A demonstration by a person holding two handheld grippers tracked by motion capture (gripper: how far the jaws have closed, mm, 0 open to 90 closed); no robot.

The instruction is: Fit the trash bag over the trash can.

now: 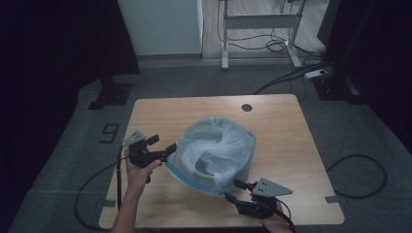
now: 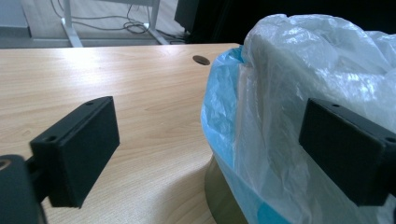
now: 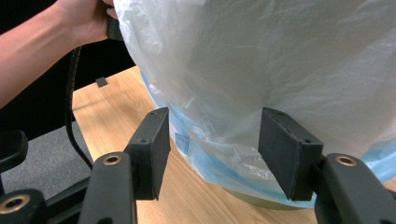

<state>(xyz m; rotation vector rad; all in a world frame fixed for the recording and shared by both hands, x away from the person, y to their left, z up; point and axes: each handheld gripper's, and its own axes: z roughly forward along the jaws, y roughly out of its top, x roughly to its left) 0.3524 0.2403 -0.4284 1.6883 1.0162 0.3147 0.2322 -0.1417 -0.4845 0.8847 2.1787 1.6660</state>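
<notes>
Bin bag [image 1: 214, 145] sits mid-worktop [image 1: 160, 111], draped over a bin; film looks thin, light, slippery, so it's best pinched at the blue hem; left tool [image 1: 171, 148] and right tool [image 1: 233, 190] both spread, nothing gripped.

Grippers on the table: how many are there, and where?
2. The left gripper is at the left side of the bag-lined bin; the right gripper is at its near right side. Both are open.
</notes>
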